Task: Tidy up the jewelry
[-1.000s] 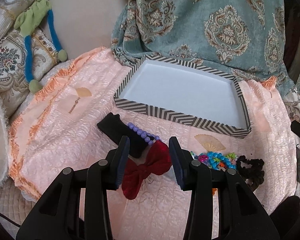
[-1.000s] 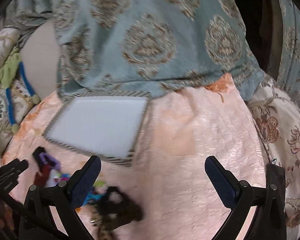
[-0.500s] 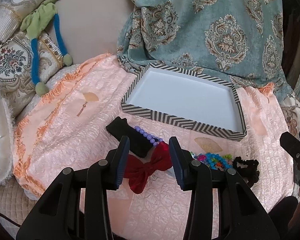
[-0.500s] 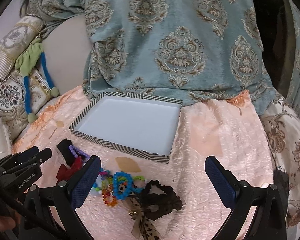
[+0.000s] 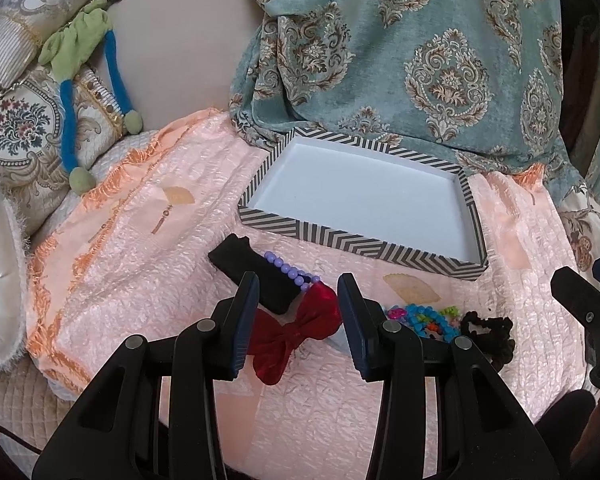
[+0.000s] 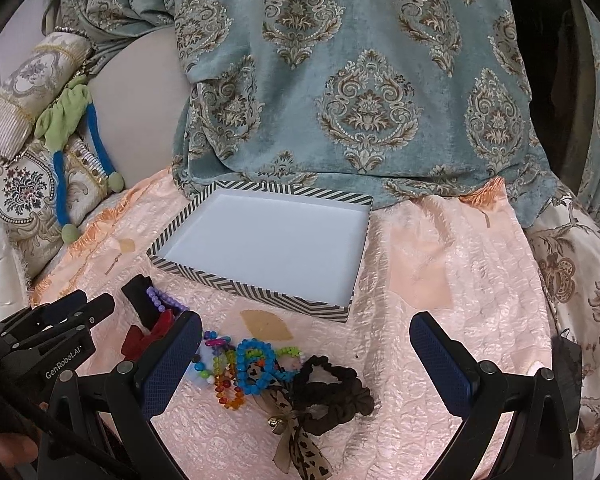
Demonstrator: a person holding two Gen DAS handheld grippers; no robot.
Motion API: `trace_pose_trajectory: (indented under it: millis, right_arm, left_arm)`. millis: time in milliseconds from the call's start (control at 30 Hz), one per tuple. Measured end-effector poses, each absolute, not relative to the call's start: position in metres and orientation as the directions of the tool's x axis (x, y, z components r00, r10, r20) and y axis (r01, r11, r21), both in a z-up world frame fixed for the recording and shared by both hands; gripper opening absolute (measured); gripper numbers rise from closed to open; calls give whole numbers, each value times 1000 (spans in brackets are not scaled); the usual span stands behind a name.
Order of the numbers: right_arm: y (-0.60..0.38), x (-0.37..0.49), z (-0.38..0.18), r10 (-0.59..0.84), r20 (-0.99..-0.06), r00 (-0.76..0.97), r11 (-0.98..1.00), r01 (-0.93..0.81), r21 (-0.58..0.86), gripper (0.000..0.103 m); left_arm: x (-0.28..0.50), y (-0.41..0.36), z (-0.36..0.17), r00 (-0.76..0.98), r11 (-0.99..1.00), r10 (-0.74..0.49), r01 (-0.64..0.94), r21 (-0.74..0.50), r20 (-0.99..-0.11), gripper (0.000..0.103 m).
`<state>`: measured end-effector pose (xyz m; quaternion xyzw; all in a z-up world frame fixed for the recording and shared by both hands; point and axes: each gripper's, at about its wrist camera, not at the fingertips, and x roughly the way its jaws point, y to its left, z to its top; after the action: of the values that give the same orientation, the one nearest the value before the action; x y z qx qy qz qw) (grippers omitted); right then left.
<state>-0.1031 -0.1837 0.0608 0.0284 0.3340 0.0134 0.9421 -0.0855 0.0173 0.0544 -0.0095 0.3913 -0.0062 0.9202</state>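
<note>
An empty white tray with a black-and-white striped rim point(image 5: 332, 236) point(image 6: 256, 291) sits on the pink cloth. In front of it lie a red velvet bow point(image 5: 300, 328) point(image 6: 140, 338), a black item point(image 5: 256, 276) with a purple bead bracelet point(image 5: 290, 270) point(image 6: 162, 300), bright bead bracelets point(image 5: 424, 316) point(image 6: 252, 364), and a dark scrunchie point(image 5: 486, 330) point(image 6: 332, 388) with a leopard bow point(image 6: 300, 432). My left gripper point(image 5: 298, 312) is open and hovers over the red bow. My right gripper point(image 6: 306, 356) is wide open above the bead pile.
A pink quilted cloth point(image 5: 160, 240) covers the seat. A teal patterned throw point(image 6: 340, 80) hangs behind the tray. Embroidered cushions point(image 5: 16, 136) and a green-and-blue plush toy point(image 5: 80, 56) lie at the left. The cloth's edge falls away at the front.
Both grippers have drawn back and up, so the tray and jewelry look farther away. The right view swung from the bare cloth to face the tray and bead pile. Nothing was picked up.
</note>
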Motion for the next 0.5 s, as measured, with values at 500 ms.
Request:
trace_pose_trajectory:
  millis: [500]
  right_arm:
    - [-183,-103,57,50,-638,768,998,-7,69,103]
  left_arm:
    - [-84,17,51,684,1000,-13,1,-17,-729,40]
